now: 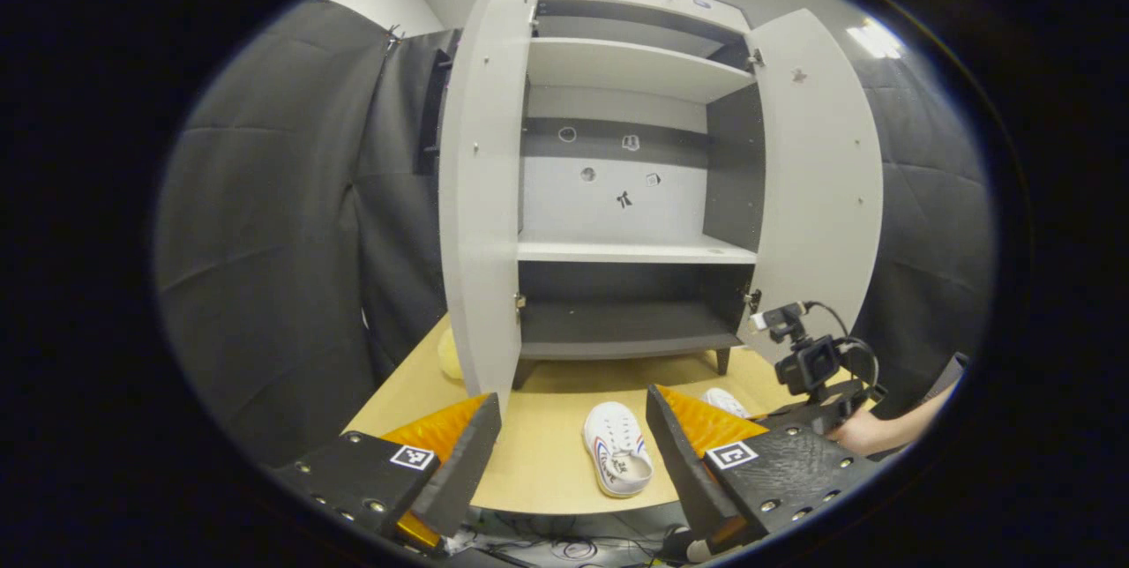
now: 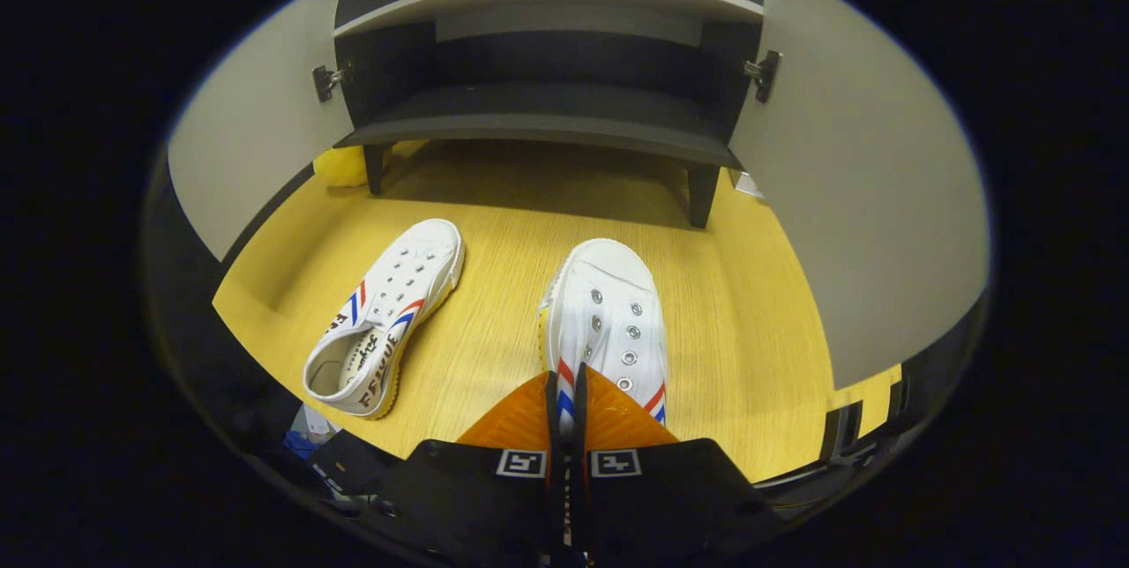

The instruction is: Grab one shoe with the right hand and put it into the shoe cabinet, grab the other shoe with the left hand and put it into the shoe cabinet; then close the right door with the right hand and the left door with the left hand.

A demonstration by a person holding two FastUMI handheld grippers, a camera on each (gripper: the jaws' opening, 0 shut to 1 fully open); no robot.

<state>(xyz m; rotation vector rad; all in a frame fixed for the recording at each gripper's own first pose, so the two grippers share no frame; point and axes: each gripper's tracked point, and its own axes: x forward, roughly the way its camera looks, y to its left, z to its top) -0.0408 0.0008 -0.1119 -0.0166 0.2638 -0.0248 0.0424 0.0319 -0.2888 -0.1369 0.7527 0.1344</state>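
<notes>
Two white canvas shoes with red and blue stripes lie on the wooden table in front of the open shoe cabinet (image 2: 547, 118). My right gripper (image 2: 564, 378) is shut on the side wall of the right-hand shoe (image 2: 609, 312), which rests toe-first toward the cabinet. The other shoe (image 2: 384, 321) lies apart to its left, angled. In the left gripper view my left gripper (image 1: 573, 400) is open wide above the table's near edge, holding nothing; that shoe (image 1: 617, 458) shows between its fingers, farther off. The held shoe's toe (image 1: 728, 400) peeks out beside one finger.
Both cabinet doors stand open: left door (image 1: 481, 189), right door (image 1: 820, 180). The shelves (image 1: 635, 250) hold nothing. A yellow soft object (image 2: 340, 167) sits by the cabinet's left leg. A hand (image 1: 882, 431) holds the right gripper's camera mount (image 1: 811, 365). Black cloth walls surround the booth.
</notes>
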